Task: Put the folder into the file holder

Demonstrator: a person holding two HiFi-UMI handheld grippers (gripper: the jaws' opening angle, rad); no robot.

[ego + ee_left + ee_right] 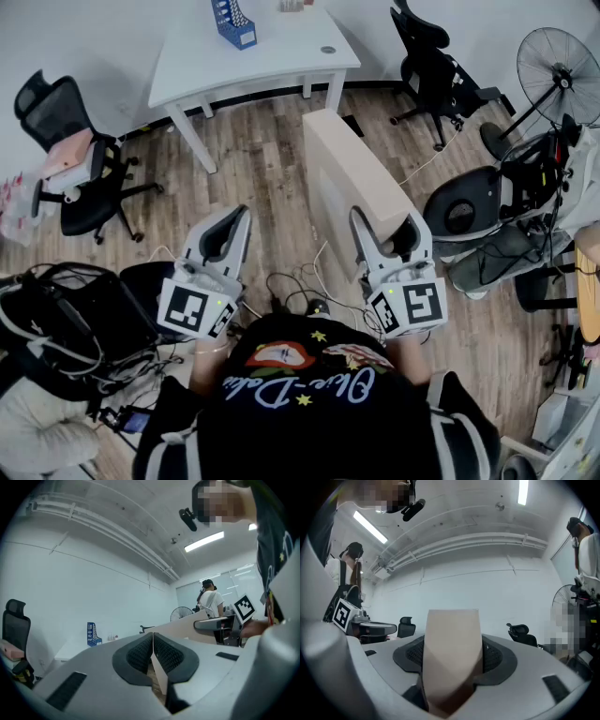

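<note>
Surroundings recorded: office furniture, a fan and floor cabling.
A white table [281,56] was noted against the far wall, on a wood floor [262,169]. One black office chair [52,103] was found to its left and a second black chair [427,56] to its right. A standing fan [562,61] was observed at the right edge, near the second chair. Loose cables [300,281] were seen on the floor. A person in a white shirt [209,601] was recorded standing in the background.
</note>
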